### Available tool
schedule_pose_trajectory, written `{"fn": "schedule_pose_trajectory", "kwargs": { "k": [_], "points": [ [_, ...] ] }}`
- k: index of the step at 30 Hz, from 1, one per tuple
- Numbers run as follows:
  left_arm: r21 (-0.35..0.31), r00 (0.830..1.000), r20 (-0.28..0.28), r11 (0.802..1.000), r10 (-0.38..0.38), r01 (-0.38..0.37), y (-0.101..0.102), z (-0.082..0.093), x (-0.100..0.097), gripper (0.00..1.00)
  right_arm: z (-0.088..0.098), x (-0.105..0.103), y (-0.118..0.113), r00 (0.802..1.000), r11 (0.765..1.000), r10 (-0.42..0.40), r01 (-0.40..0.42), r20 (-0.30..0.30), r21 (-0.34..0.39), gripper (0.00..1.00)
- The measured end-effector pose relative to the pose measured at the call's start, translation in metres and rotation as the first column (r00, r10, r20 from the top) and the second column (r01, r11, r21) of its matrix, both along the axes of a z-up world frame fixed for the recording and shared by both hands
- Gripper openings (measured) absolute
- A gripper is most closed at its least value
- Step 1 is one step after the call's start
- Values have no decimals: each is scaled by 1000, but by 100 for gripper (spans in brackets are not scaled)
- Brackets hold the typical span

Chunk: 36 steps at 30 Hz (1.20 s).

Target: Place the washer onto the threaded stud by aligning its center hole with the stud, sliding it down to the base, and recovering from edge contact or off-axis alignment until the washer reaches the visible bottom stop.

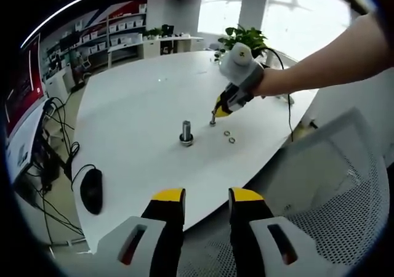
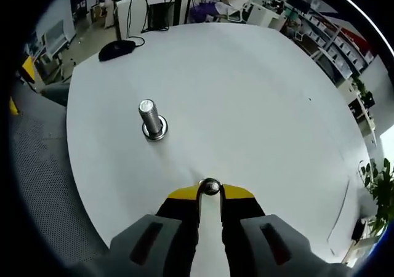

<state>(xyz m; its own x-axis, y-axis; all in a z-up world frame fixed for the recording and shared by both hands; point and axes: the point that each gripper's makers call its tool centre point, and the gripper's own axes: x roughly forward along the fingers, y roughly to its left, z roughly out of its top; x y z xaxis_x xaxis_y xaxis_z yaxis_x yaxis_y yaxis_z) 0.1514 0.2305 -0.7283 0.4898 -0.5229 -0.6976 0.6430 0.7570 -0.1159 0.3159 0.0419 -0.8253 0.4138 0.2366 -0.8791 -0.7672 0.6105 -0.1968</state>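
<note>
**Washer pinched and held off the stud**

While the threaded stud [image 2: 148,118] stands upright on its round base on the white table [image 2: 258,104], the right gripper [image 2: 210,194] has its yellow-tipped jaws drawn together on a washer [image 2: 210,186], which sits clamped between the tips with its center hole visible. In the right gripper view the stud lies to the left of the jaws and farther off, clearly apart from the washer. Seen from the left gripper view, the same right gripper [image 1: 215,114] reaches in from the right, held in a person's hand [image 1: 261,83], its tips pointing down just to the right of the stud [image 1: 186,132]. Two spare washers [image 1: 229,136] lie flat on the table [image 1: 129,104] close together, right of the stud and near the right gripper's tips. The left gripper [image 1: 206,197] hangs back at the near edge of the table, jaws parted with nothing between them. A black computer mouse [image 1: 92,191] rests on the table's left side, its cable trailing off the edge. A mesh chair [image 1: 335,197] stands at the near right, and a potted plant [image 1: 243,40] sits beyond the table's far edge.
</note>
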Motion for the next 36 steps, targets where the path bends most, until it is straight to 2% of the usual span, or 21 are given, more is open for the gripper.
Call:
{"fn": "schedule_pose_trajectory", "kwargs": {
  "k": [17,22,36],
  "points": [
    [4,1000,-10,1000,4,-4,1,-2,-1,26,-28,-1,-5,996,999,-33,33,-78,-8,15],
    [4,1000,-9,1000,4,-4,1,-2,-1,26,-36,-5,-8,994,999,-38,34,-100,-39,14],
    [2,1000,-9,1000,0,0,0,-2,-1,26,-34,-12,-13,992,998,-50,45,-112,-45,15]
  ]
}}
